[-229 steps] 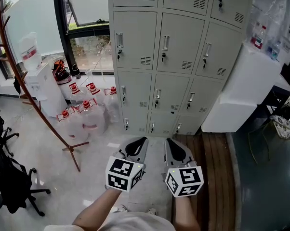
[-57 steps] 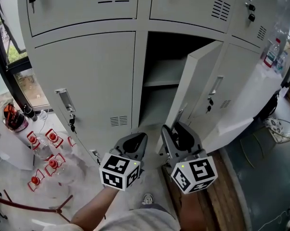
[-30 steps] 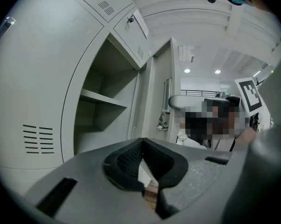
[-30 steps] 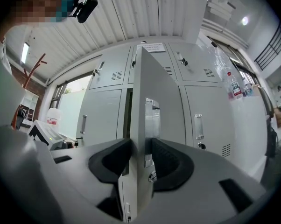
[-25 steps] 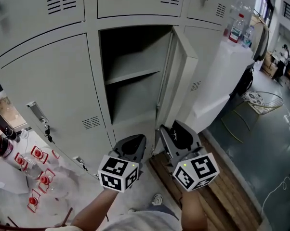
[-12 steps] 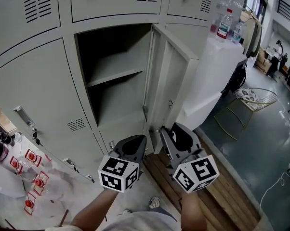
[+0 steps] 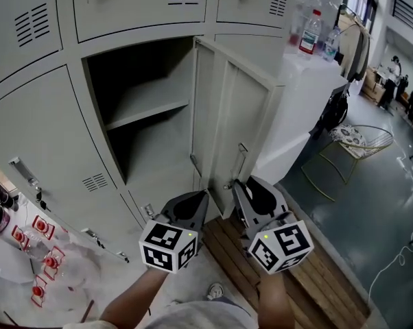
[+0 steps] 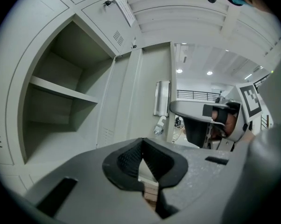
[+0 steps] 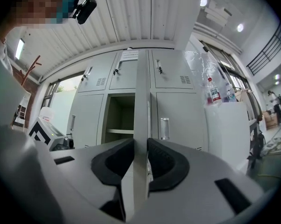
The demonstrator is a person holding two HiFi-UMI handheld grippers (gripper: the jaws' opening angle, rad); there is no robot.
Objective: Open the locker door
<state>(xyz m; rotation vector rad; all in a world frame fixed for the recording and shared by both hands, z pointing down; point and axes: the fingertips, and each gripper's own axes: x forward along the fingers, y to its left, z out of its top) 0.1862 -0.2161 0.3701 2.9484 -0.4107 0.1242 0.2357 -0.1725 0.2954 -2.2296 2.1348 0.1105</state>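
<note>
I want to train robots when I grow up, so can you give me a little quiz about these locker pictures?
1. True or false: the locker door is shut.
2. What stands between the jaws of the right gripper? A) a bottle B) the locker door's edge C) nothing
3. Fill in: inside the locker there is one flat ____, with nothing on it.

Key:
1. False, it stands wide open.
2. B. Those jaws have just been closing and now press on the door's edge.
3. shelf
</note>
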